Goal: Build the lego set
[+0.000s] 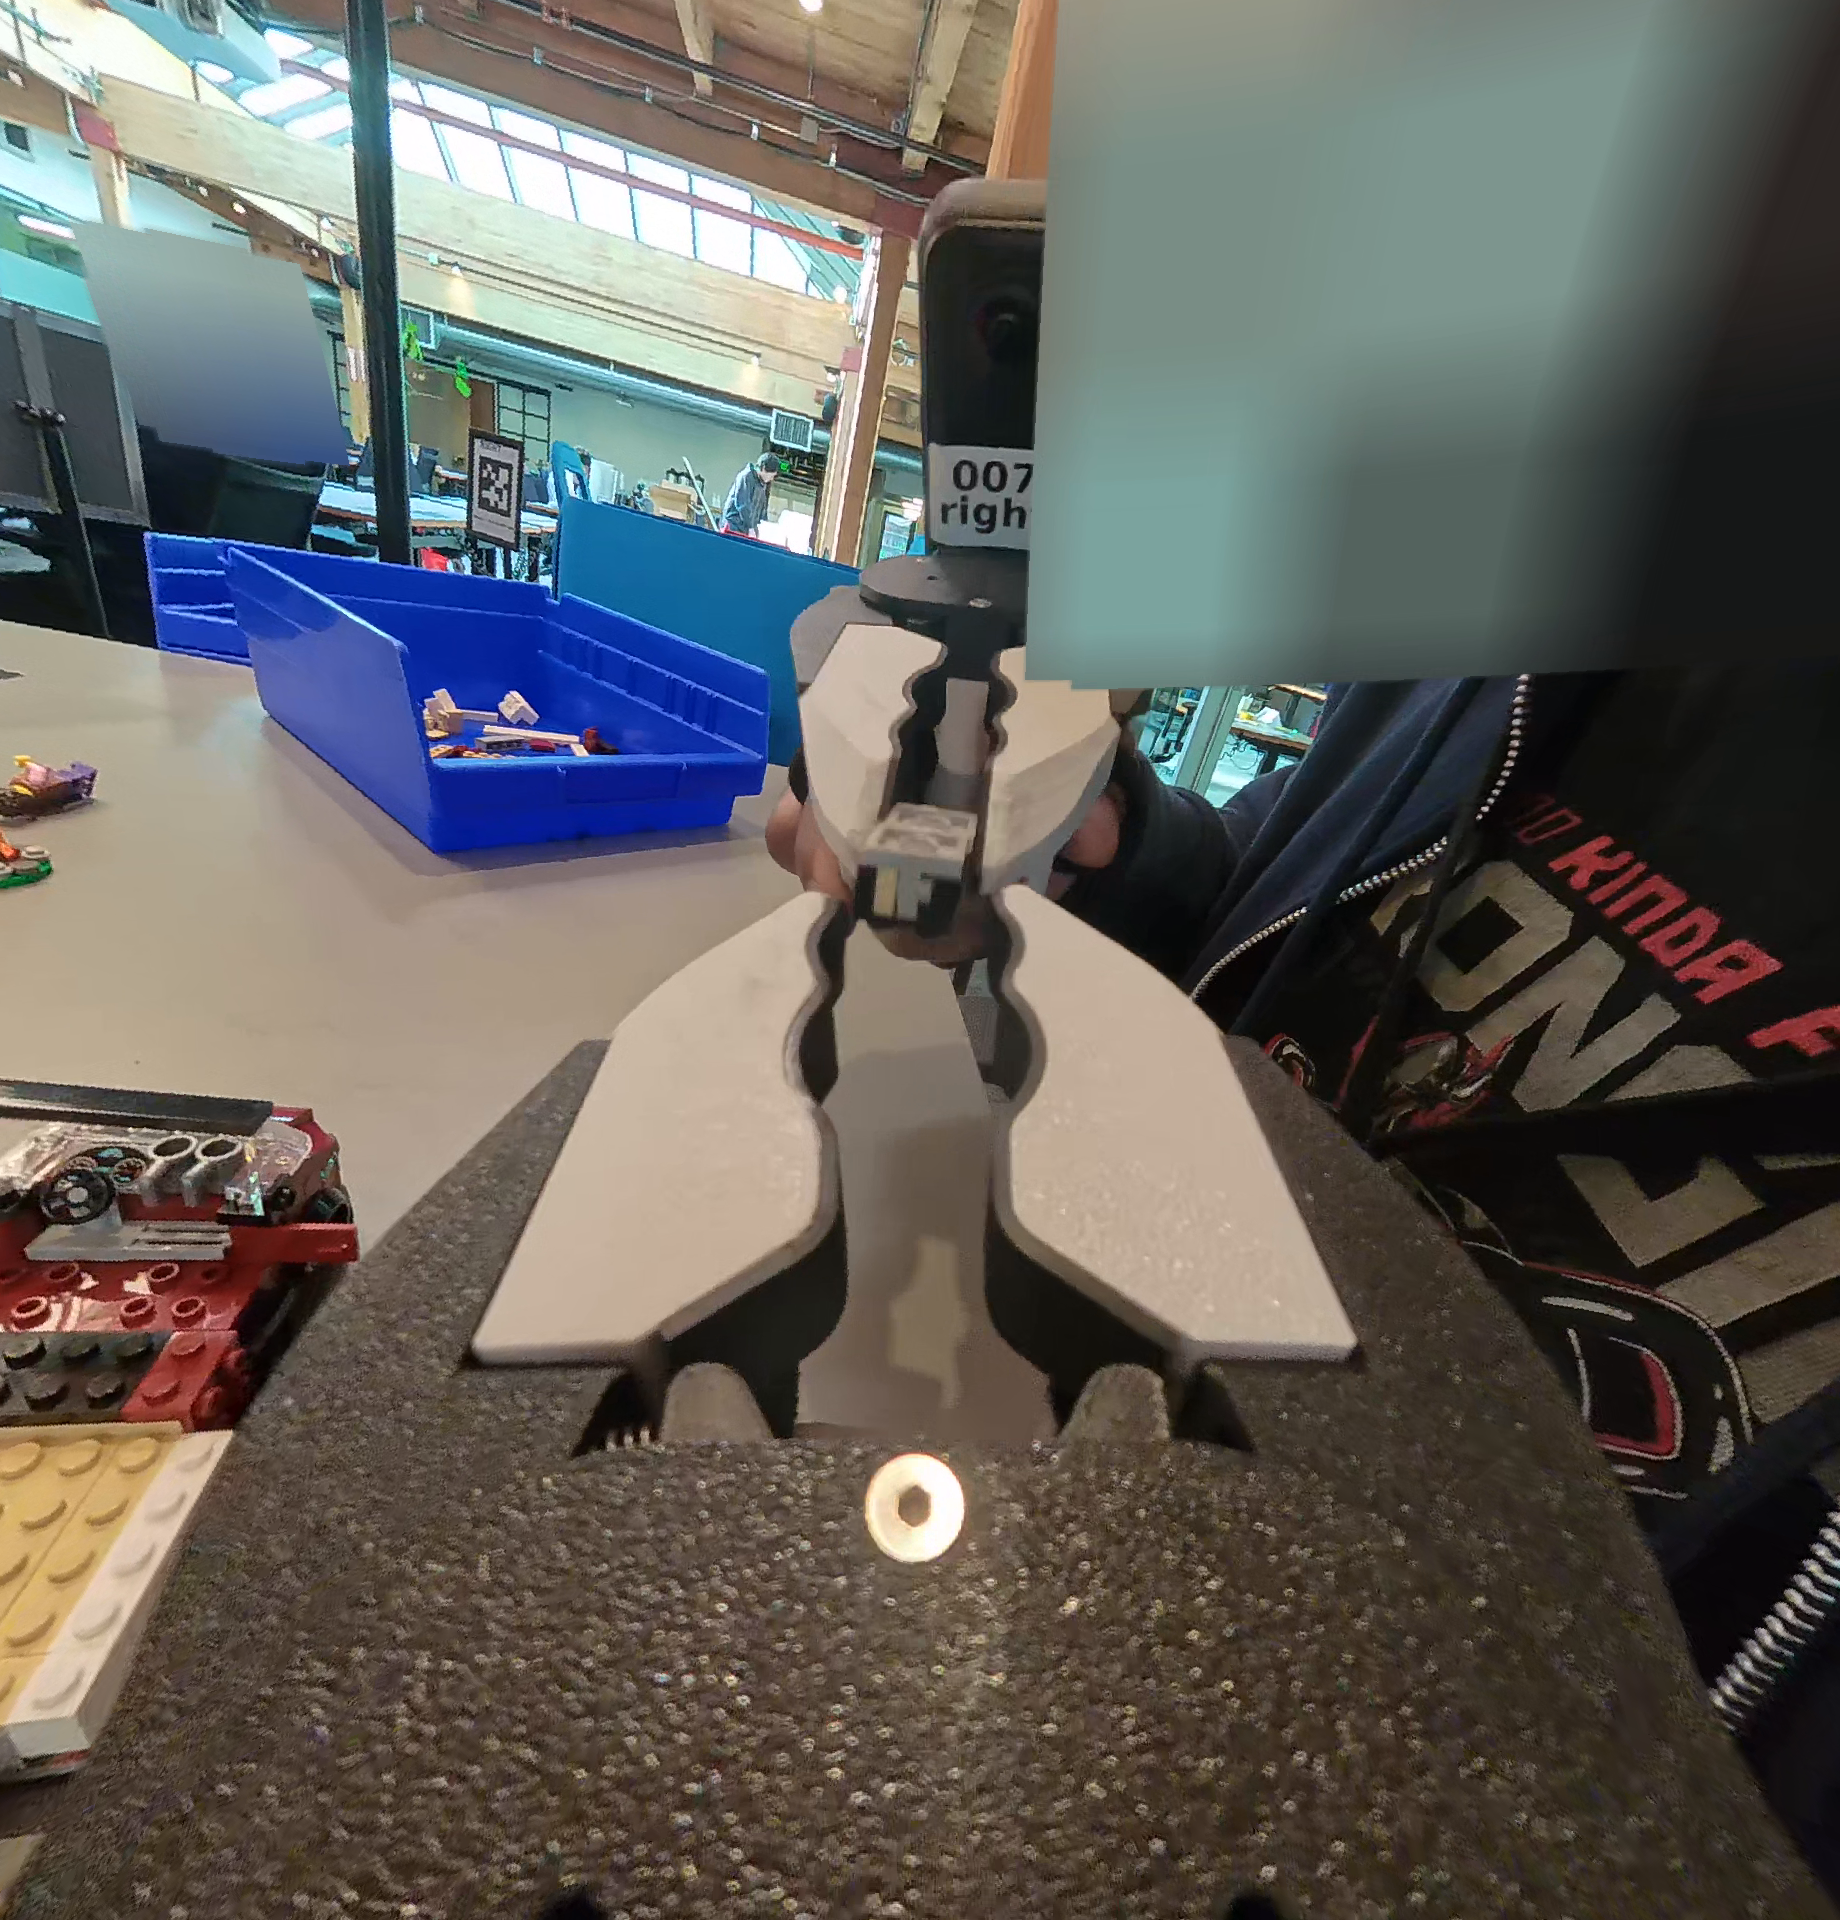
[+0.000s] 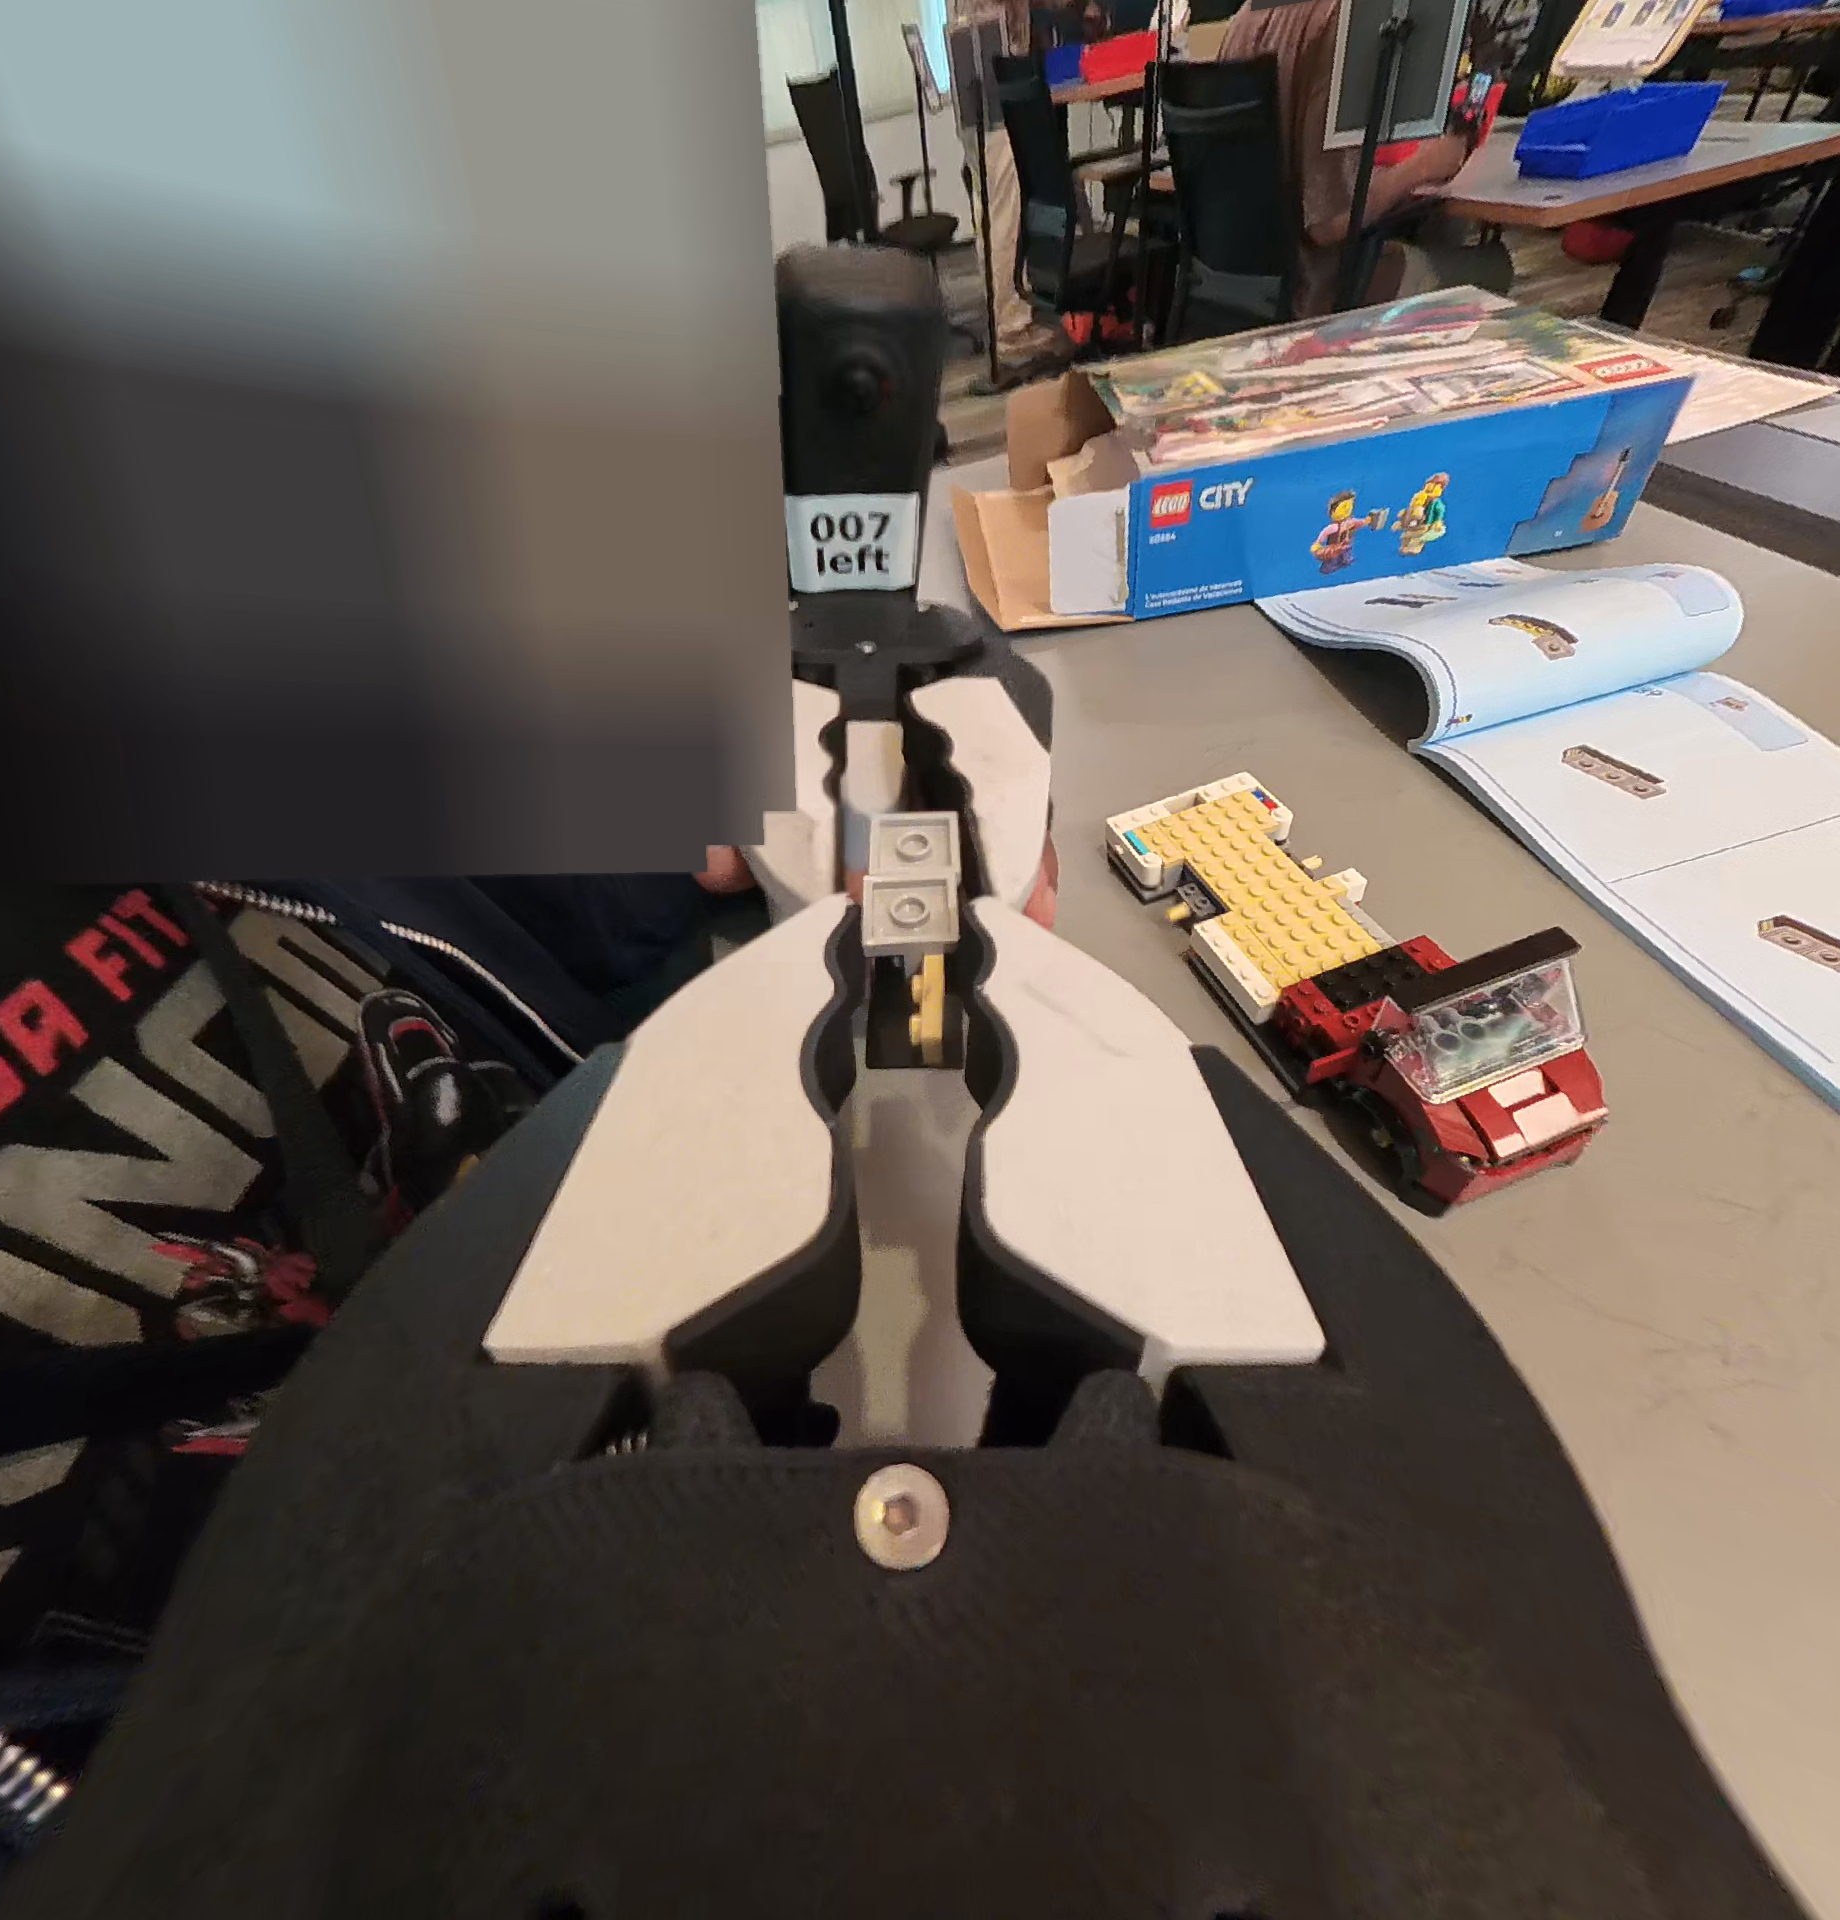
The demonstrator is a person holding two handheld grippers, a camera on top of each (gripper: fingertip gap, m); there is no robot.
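My right gripper [image 2: 908, 935] is shut on a small brick assembly [image 2: 905, 912] with grey plates on top and black and tan parts [image 2: 931, 1013] below. It holds the assembly in the air above the grey table [image 2: 1155, 727]. My left gripper [image 1: 918, 914] faces it tip to tip and is open. Its fingertips [image 1: 1015, 914] stand on either side of the assembly's [image 1: 911, 873] far end, with a gap to it. The left wrist view shows the right gripper [image 1: 926, 821] clamped on the assembly. The left gripper [image 2: 903, 868] also shows in the right wrist view.
A partly built dark red and tan brick vehicle [image 2: 1363, 987] lies on the table, also in the left wrist view [image 1: 147, 1216]. A blue bin [image 1: 583, 790] holds loose bricks. A toy box [image 2: 1363, 488] and an open booklet [image 2: 1622, 748] lie beyond. A person's dark jacket [image 1: 1518, 1039] is close. Left and right tips are no more than a few centimetres apart.
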